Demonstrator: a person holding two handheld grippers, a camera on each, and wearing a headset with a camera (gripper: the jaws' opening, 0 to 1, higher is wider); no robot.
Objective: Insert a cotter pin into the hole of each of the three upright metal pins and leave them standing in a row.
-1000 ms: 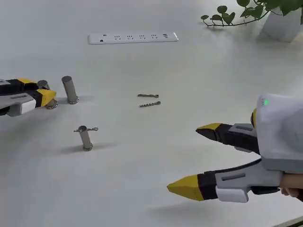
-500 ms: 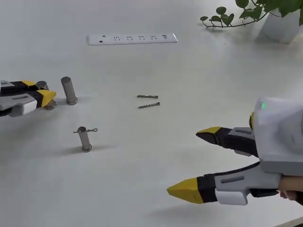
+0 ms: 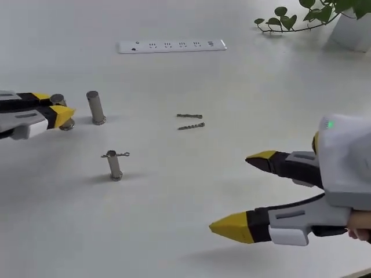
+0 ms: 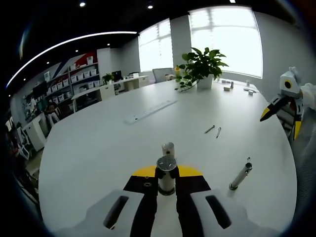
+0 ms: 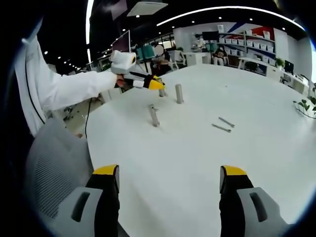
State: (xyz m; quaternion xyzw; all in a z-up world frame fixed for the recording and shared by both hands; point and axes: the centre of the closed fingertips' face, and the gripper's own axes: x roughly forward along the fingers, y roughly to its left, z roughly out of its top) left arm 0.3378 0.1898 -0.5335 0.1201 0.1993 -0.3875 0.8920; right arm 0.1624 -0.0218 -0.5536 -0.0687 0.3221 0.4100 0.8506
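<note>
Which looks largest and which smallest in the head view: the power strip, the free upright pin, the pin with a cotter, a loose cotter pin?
1. power strip: the longest, though farthest away.
2. free upright pin and pin with a cotter: they look alike, so not ranked.
3. loose cotter pin: the smallest.

Plain white counter (image 3: pixel 174 220). Yellow tips, black shanks, pale grey bodies on left tool (image 3: pixel 61 104) and right tool (image 3: pixel 231 193). Shiny silver metal pin (image 4: pixel 166 175) in the left tool's jaws; duller grey cotter pins (image 3: pixel 189 116); white power strip (image 3: pixel 172 46); green plant (image 3: pixel 282 18).
</note>
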